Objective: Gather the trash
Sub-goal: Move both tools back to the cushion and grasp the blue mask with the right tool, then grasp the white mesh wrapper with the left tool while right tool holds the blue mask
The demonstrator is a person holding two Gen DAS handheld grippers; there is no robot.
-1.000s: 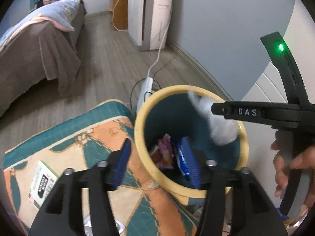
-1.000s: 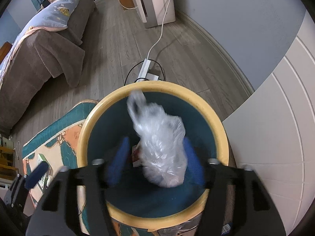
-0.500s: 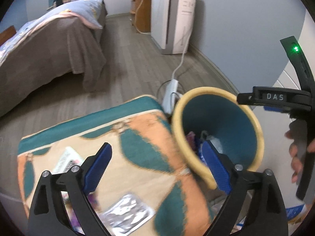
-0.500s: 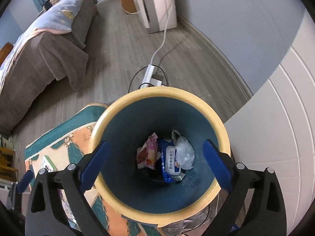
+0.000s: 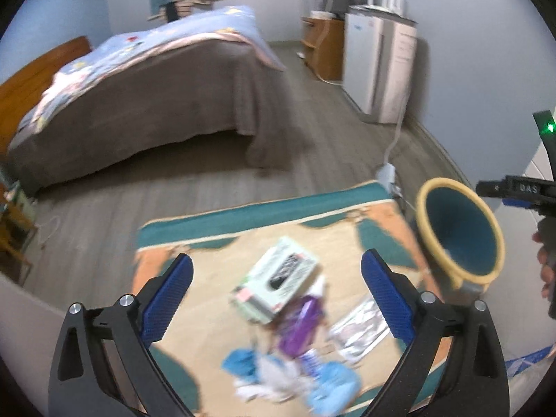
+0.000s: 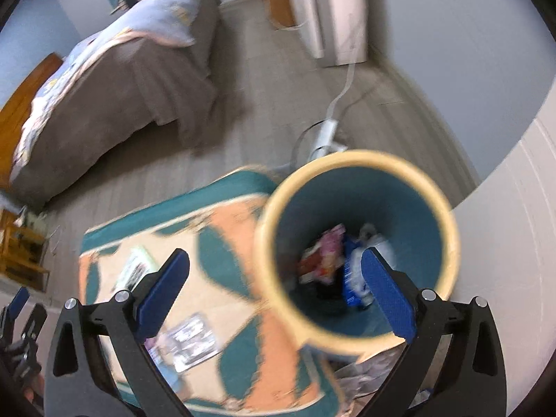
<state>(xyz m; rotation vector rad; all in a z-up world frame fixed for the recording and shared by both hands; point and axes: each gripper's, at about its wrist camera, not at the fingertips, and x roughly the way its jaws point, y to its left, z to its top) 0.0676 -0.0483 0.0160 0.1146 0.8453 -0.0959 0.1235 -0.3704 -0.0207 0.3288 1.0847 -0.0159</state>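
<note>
A yellow-rimmed teal trash bin [image 6: 358, 160] stands beside a patterned rug [image 5: 215, 312]; it also shows in the left wrist view [image 5: 425, 215]. Wrappers and a clear plastic bag [image 6: 378, 246] lie inside it. On the rug lie a pale green box [image 5: 278, 278], a purple wrapper [image 5: 302, 326], a silver foil packet [image 5: 358, 330] and blue and white crumpled pieces [image 5: 288, 378]. My left gripper [image 5: 276, 302] is open and empty above this litter. My right gripper [image 6: 274, 295] is open and empty above the bin's left rim.
A bed [image 5: 139, 104] with a brown cover stands at the back left. A white appliance [image 5: 378, 69] and a power strip with cord [image 5: 385, 173] are near the wall behind the bin. A white panel [image 6: 514, 243] is right of the bin.
The plastic bag dropped from my right gripper into the bin and the gripper opened. My left gripper opened and swung left from the bin over the litter on the rug. The right gripper shifted left.
</note>
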